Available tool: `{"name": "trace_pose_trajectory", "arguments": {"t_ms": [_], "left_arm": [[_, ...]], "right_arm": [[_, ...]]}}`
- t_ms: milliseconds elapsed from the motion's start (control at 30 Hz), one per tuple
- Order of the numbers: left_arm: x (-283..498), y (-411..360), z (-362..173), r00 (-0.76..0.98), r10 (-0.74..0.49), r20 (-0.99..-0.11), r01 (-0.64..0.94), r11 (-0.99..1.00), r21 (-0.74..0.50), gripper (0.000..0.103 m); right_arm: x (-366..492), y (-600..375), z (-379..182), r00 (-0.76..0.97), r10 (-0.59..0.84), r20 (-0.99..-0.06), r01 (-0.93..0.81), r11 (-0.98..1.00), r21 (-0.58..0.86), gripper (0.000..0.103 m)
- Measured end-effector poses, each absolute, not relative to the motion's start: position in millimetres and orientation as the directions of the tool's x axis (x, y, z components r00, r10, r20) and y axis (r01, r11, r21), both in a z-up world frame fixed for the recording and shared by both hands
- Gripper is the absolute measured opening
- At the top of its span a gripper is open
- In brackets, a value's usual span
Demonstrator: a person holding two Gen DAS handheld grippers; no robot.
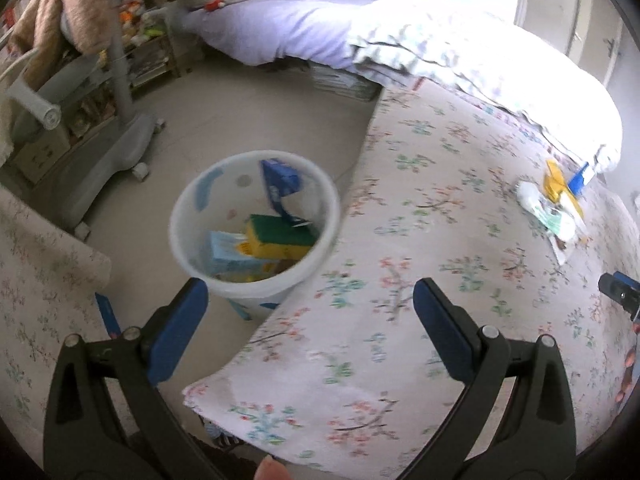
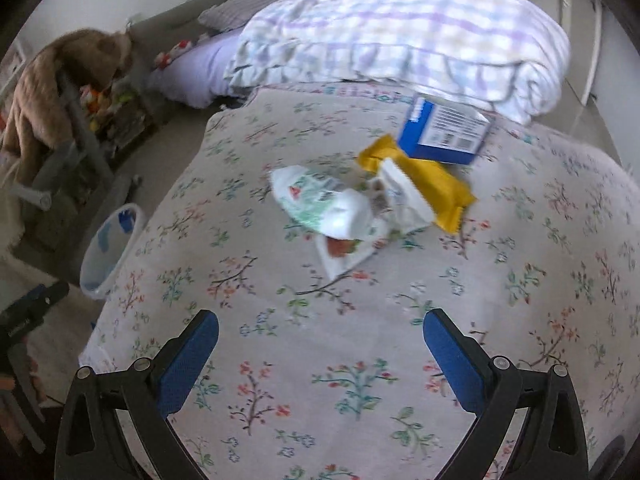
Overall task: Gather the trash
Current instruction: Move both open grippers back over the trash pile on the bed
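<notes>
Both the left gripper and right gripper are held spread and empty, since the crumpled white-and-yellow wrappers await collection into the round white plastic bin.

A bed under a floral cover filled most of the right wrist frame. At upper centre lay a blue box, a yellow wrapper and white packets, touching; a folded quilt lay behind.

Right gripper fingers wide apart, empty, above floral bedspread; wrappers, blue box ahead
</notes>
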State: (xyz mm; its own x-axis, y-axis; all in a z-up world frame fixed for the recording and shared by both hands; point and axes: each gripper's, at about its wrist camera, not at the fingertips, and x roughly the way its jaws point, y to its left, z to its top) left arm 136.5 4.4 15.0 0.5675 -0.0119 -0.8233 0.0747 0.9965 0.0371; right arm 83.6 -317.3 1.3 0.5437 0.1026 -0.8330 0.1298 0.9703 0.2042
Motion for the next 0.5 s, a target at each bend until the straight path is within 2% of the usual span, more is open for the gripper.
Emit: {"name": "trace_pose_trajectory", "arguments": {"t_ms": [167,367,500], "left_arm": [[146,-36,16,0.548,-0.04,-0.836,0.134,0.99,0.04,0.102],[160,-99,5,0.49,-0.056,-0.87,0.218,0.974,0.06,0.102],[175,-133,-3,0.426,-0.104,-0.898,0.239,0.971,0.001,0.102]], "right_arm": [[76,-346,-1,0.533,0.039,-0.845,0.175,0.972,0.156,0.103],[74,-387,-6,0.513,0.02,-0.858,0.259,0.949,0.177,0.103],[75,-407,-8,0.482,0.008,-0.876,0.305,0.936,0.177,0.103]]}}
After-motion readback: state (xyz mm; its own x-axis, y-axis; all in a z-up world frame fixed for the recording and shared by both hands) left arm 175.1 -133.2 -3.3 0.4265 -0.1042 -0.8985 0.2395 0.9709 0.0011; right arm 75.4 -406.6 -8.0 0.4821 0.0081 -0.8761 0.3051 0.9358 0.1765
